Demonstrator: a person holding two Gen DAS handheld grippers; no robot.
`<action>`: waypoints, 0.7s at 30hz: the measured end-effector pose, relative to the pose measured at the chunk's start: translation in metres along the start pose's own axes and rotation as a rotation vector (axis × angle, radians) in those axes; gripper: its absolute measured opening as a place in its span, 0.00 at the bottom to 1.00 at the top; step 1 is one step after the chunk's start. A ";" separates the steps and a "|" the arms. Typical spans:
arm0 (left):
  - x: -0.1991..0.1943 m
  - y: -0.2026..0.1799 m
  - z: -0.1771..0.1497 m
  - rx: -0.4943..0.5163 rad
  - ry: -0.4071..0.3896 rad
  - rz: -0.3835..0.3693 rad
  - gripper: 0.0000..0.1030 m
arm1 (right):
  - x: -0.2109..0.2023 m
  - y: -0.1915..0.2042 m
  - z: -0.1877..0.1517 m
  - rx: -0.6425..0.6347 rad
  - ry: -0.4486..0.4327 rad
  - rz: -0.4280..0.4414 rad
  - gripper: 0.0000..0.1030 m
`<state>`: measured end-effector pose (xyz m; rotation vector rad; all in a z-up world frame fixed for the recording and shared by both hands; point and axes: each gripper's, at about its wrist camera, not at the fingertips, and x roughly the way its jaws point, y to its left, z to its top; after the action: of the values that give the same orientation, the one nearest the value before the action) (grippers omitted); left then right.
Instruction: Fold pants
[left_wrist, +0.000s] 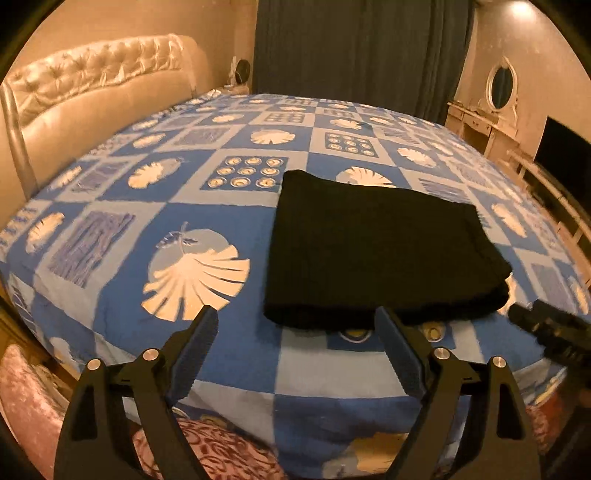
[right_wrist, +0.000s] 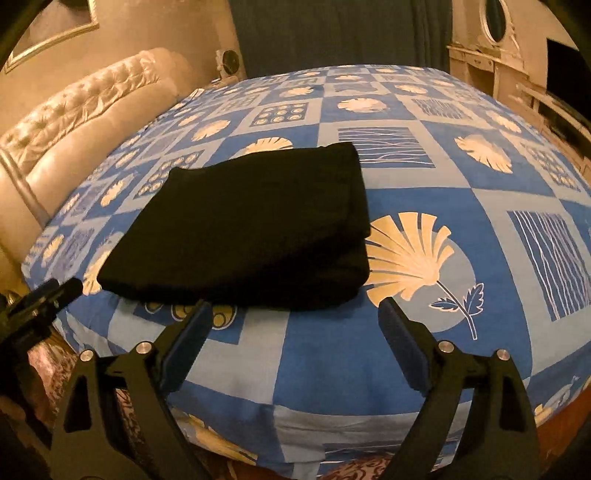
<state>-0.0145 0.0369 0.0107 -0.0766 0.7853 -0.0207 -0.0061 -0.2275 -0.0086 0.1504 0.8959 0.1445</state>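
Folded black fabric pants (left_wrist: 373, 251) lie flat on the blue shell-print bedsheet (left_wrist: 207, 229), near the bed's front edge.
Left gripper (left_wrist: 297, 326) and right gripper (right_wrist: 295, 314) both have fingers spread apart, empty, just short of the bundle's near edge; pants sit ahead-right of left, ahead-left of right. Fold looks done.

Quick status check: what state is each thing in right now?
Pants: folded into a compact rectangle, flat on the bed, held by neither gripper.
Left gripper: open, empty, just short of the pants' near edge.
Right gripper: open, empty, at the near edge.
Bedsheet: spread smooth.
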 end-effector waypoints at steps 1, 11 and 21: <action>0.000 0.000 0.000 -0.009 0.000 -0.006 0.83 | 0.000 0.001 0.000 -0.002 -0.003 0.002 0.88; 0.006 -0.007 -0.003 0.017 0.030 0.002 0.83 | 0.006 0.005 -0.005 -0.004 0.011 0.007 0.88; 0.008 -0.011 -0.004 0.032 0.036 -0.003 0.83 | 0.010 0.000 -0.005 0.013 0.023 0.018 0.88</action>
<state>-0.0117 0.0252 0.0035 -0.0475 0.8203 -0.0374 -0.0041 -0.2250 -0.0191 0.1693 0.9193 0.1574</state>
